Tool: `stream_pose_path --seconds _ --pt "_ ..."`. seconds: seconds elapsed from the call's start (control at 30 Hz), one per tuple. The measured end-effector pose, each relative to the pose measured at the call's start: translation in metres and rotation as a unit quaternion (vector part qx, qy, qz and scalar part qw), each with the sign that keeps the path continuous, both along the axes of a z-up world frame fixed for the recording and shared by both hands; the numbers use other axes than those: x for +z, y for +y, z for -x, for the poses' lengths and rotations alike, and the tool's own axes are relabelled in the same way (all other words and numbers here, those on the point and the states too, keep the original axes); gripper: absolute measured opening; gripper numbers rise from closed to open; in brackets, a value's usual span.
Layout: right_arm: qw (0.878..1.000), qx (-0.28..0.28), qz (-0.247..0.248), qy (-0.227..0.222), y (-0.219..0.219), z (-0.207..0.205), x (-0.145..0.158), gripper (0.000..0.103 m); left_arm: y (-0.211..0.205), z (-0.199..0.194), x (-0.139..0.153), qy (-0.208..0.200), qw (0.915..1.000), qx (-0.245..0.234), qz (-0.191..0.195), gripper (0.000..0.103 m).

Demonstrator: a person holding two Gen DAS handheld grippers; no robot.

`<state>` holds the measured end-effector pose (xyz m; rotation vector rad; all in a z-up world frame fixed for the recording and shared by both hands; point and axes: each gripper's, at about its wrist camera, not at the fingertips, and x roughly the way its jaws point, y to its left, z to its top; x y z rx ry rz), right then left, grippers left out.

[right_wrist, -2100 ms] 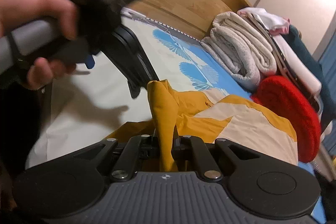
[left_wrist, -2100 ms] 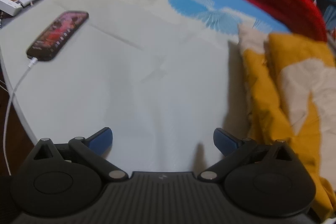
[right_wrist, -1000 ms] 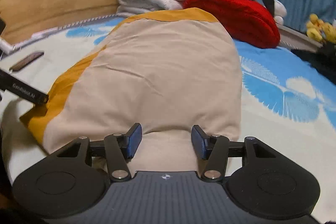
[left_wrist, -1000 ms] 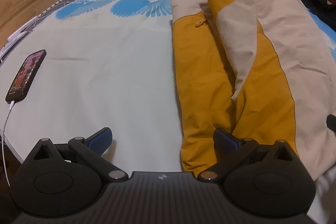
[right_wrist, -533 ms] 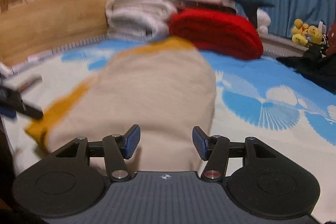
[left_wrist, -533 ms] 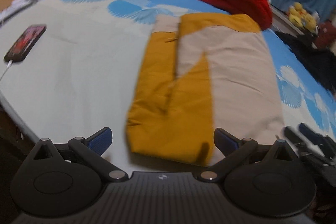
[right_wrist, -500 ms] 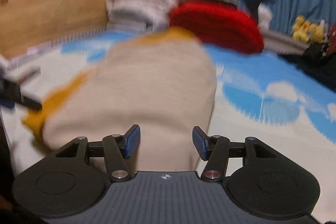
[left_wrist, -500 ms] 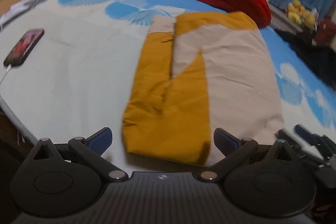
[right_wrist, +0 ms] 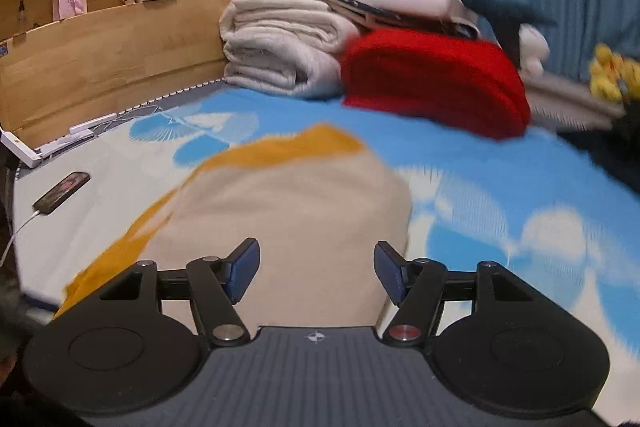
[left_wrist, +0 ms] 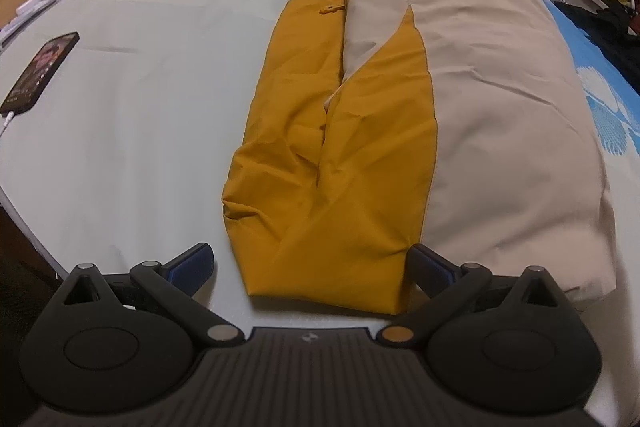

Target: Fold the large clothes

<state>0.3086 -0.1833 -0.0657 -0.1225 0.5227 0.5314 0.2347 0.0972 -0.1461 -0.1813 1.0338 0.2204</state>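
Folded mustard-yellow and beige fabric jacket [left_wrist: 400, 131] flat on blue-and-white patterned bed sheet [left_wrist: 160, 99], left tool [left_wrist: 312, 267] jaws wide apart, empty, right tool [right_wrist: 316, 269] jaws just opening, empty, black smartphone [left_wrist: 40, 71] nearby

Black gripper bodies, blue-padded fingers [left_wrist: 188, 261], silver screws.

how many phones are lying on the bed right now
1. The phone lies screen up on the pale sheet near the bed's left edge, with a white cable plugged into its near end, well apart from the folded yellow and beige garment. Others may be hidden.
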Motion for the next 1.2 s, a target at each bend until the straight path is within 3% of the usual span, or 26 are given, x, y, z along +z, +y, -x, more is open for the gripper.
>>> stream_pose_path --seconds 0.07,0.23,0.37,0.47,0.57,0.73,0.83,0.9,0.97,1.07,1.2 --pt "1.000 0.018 0.012 -0.003 0.011 -0.037 0.006 0.065 0.002 -0.002 -0.002 0.005 0.9999 0.004 0.008 0.103" --pt "0.998 0.028 0.010 0.056 0.041 -0.134 -0.009 0.061 0.005 -0.011 -0.005 0.014 0.9998 0.005 0.013 0.103" --pt "0.987 0.023 0.055 0.149 0.063 -0.182 -0.064 0.069 0.004 -0.018 -0.006 0.015 0.9998 0.006 0.011 0.103" --pt "0.986 0.042 0.099 0.128 0.076 -0.177 -0.092 0.070 0.002 -0.021 -0.007 0.011 0.9999 0.009 0.006 0.103" --pt "0.987 0.042 0.090 0.123 0.072 -0.174 -0.096 0.071 0.004 -0.024 -0.013 0.013 0.9998 0.012 0.013 0.103" --pt "0.992 0.025 0.066 0.108 0.054 -0.163 -0.065 0.071 0.005 -0.027 -0.013 0.018 0.9996 0.013 0.016 0.103" --pt "0.993 -0.005 0.059 0.100 0.033 -0.141 -0.042 0.081 0.006 -0.026 -0.013 0.018 0.9996 0.013 0.017 0.103" --pt "0.990 -0.016 0.080 0.119 0.018 -0.123 -0.037 0.087 0.006 -0.024 -0.013 0.018 0.9996 0.014 0.014 0.103" --pt "0.984 -0.013 0.098 0.150 0.004 -0.102 -0.043 0.089 0.005 -0.022 -0.014 0.017 0.9996 0.016 0.013 0.103" --pt "0.983 -0.019 0.097 0.156 -0.006 -0.067 -0.063 0.089 0.001 -0.020 -0.016 0.015 0.9997 0.017 0.006 0.103" --pt "0.984 -0.074 0.045 0.158 -0.012 -0.052 -0.082 0.089 -0.004 -0.020 -0.019 0.010 0.9998 0.016 -0.009 0.103"
